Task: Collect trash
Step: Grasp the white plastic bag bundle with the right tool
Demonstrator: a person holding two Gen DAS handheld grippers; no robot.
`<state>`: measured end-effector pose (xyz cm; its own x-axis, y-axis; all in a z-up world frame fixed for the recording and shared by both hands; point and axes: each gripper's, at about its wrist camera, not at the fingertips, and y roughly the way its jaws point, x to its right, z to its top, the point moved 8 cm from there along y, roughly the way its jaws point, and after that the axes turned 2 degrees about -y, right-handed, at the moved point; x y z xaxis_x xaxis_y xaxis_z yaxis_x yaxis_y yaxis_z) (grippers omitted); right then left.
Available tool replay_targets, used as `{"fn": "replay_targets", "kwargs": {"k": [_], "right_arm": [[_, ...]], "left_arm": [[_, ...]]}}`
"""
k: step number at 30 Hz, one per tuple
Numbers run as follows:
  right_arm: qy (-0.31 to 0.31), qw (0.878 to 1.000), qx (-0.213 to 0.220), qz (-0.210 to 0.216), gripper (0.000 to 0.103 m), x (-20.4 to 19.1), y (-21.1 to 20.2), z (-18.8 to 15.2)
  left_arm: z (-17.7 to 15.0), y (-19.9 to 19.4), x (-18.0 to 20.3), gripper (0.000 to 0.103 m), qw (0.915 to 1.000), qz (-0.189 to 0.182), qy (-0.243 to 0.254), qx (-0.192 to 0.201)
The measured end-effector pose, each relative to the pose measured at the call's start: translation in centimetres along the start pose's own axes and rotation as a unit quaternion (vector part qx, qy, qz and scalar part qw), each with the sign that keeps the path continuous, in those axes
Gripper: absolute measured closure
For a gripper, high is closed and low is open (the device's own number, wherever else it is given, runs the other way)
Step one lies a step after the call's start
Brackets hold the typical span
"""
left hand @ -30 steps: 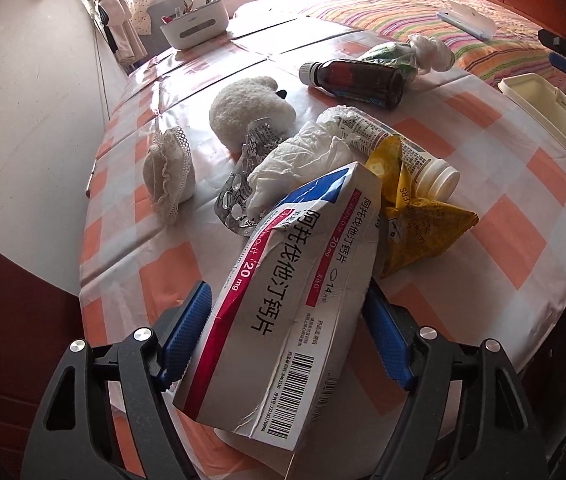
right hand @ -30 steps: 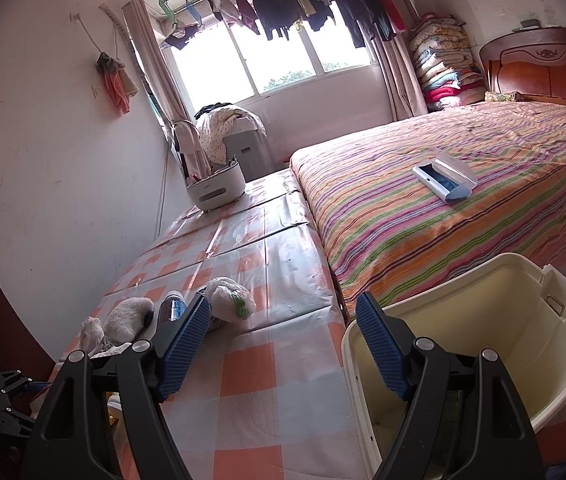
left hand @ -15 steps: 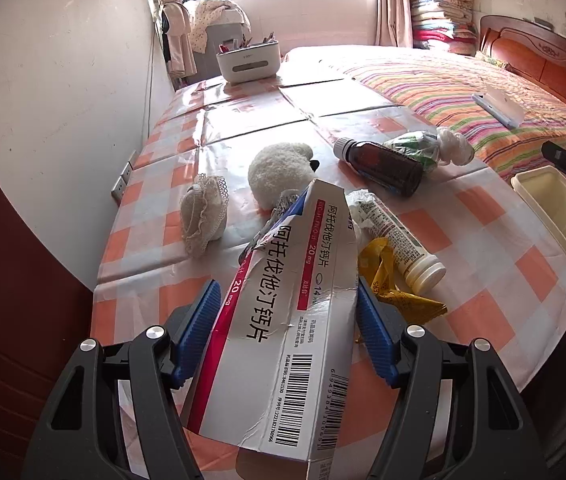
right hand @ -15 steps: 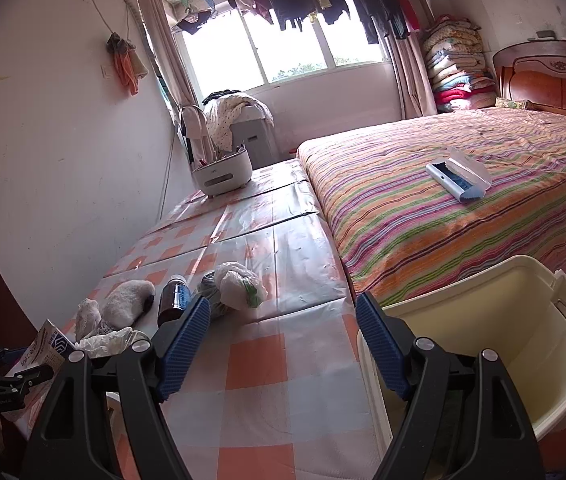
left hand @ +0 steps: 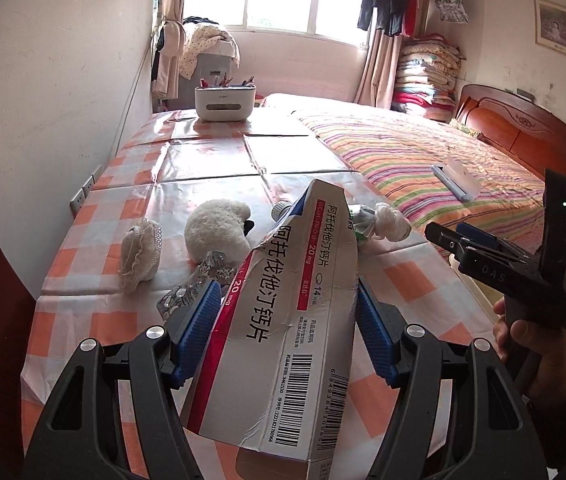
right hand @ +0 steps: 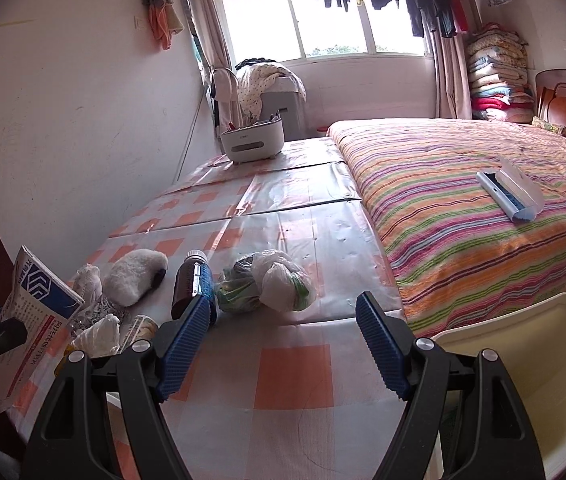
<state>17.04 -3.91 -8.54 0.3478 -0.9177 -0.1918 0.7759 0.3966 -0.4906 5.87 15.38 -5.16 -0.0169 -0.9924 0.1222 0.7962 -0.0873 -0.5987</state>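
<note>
Carton (left hand: 283, 320) is clamped in the left claw (left hand: 285, 332), lifted clear of the bench (left hand: 411, 280). Pads press its two long sides; its long axis runs along the fingers, torn end pointing away toward the window, barcode end at the camera.

Bin (right hand: 523, 364) sits off the bench's right edge, beside the bed (right hand: 483, 220). From the carton that's across the bench to the right, so the drop looks like a rightward carry, then tip.

Right claw (right hand: 283, 334) is released and empty, jaws wide. It's the nearer one to the bin, hovering over the bench edge just left of it. Its straight-ahead line runs to the bag (right hand: 279, 280) and brown bottle (right hand: 191, 284), both lying near its fingertips; the bottle's axis points roughly along the fingers.

Rest of the pile, tissue (right hand: 99, 334) included, sits to the left beside the carton.
</note>
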Motion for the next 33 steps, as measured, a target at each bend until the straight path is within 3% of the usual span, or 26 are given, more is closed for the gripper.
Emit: {"fn": "replay_targets", "kwargs": {"k": [12, 15, 20, 23, 33], "right_arm": [[-0.040, 0.998, -0.051, -0.005, 0.030, -1.1, 5.2, 1.5], [-0.038, 0.997, -0.070, 0.000, 0.037, -0.8, 6.6, 1.4], [-0.028, 0.994, -0.105, 0.015, 0.066, -0.2, 8.2, 0.6], [-0.012, 0.992, -0.117, 0.036, 0.069, 0.0, 8.3, 0.1], [-0.025, 0.996, -0.082, 0.026, 0.074, 0.4, 5.3, 0.6]], "left_arm": [[0.7, 0.7, 3.0, 0.037, 0.9996, -0.026, 0.011, 0.005], [0.8, 1.0, 3.7, 0.037, 0.9994, -0.032, 0.013, 0.002], [1.0, 1.5, 4.7, 0.037, 0.9988, -0.045, 0.018, -0.001], [1.1, 1.7, 5.5, 0.037, 0.9986, -0.048, 0.021, -0.001], [1.3, 2.6, 6.9, 0.037, 0.9983, -0.051, 0.030, 0.002]]}}
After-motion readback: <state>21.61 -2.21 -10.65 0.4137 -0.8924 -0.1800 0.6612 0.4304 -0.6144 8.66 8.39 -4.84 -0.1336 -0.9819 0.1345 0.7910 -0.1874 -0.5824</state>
